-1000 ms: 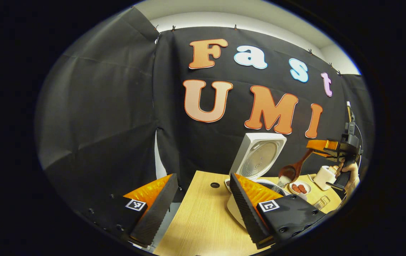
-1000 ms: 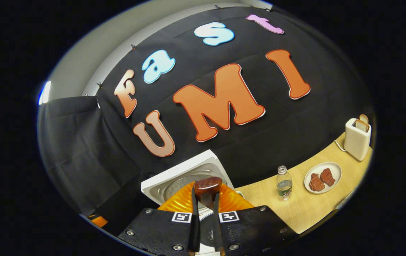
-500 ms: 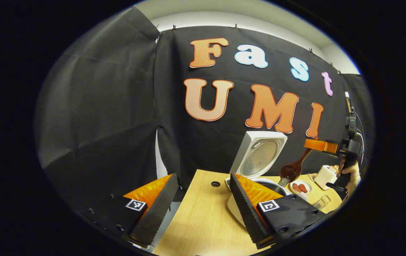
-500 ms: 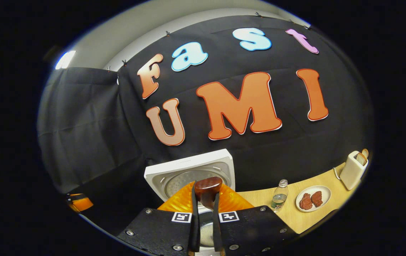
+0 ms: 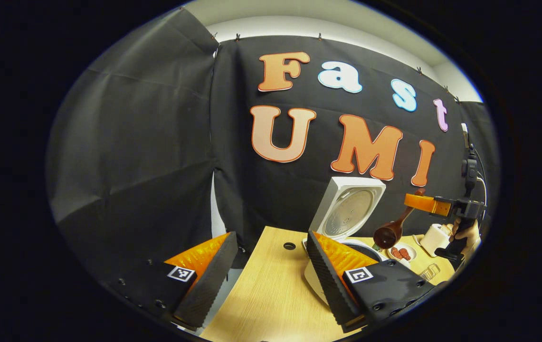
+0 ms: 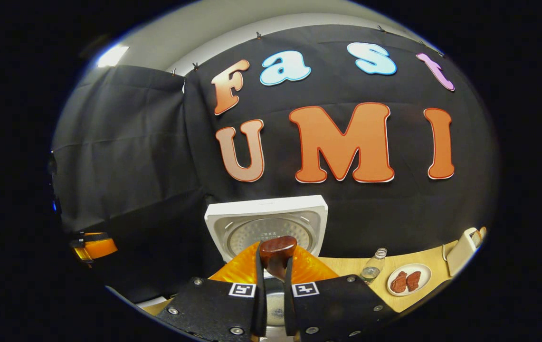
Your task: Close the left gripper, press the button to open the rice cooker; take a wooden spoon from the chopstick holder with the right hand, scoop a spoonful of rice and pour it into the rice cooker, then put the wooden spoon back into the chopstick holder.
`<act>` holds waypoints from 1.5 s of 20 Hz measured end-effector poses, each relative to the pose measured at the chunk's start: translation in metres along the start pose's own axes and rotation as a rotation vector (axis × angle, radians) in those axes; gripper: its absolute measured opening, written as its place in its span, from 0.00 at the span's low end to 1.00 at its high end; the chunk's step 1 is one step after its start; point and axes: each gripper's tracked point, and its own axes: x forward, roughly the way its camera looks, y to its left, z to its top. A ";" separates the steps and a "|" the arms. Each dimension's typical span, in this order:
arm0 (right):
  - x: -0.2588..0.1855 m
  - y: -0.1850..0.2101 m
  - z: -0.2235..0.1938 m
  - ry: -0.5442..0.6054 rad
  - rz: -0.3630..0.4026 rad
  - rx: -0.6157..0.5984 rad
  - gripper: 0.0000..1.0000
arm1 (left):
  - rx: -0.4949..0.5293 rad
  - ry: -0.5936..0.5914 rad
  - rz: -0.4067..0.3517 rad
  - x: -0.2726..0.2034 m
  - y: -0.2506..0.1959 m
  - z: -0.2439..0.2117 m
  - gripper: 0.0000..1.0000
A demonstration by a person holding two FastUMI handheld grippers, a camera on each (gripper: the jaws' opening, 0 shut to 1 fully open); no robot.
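The white rice cooker stands open on the wooden table, its lid raised and the pot rim behind my left finger. My left gripper is open over the table's left end with nothing between its fingers. In the left gripper view the right gripper holds the dark wooden spoon above the pot, bowl tipped down, no rice visible in it. In the right gripper view my right gripper is shut on the spoon handle, in front of the lid.
A white toaster, a plate of red meat and a clear glass sit right of the cooker. The right gripper view adds a water bottle, the plate and the toaster. A hand grips the right gripper.
The spoon held white rice a second ago; it has tipped over the pot and now looks empty. The right gripper has rolled back toward level. My left gripper has stayed in place, open.
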 end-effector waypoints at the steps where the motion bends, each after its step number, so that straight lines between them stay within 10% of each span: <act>1: -0.001 -0.003 0.002 -0.006 0.001 0.012 0.13 | -0.003 -0.003 0.003 -0.002 -0.002 0.001 0.99; 15: -0.123 -0.151 0.033 -0.072 -0.105 0.198 0.13 | -0.002 -0.082 0.027 -0.032 -0.076 0.026 0.99; 30: -0.255 -0.328 -0.049 -0.024 -0.337 0.399 0.13 | -0.053 -0.092 -0.001 -0.058 -0.159 0.029 1.00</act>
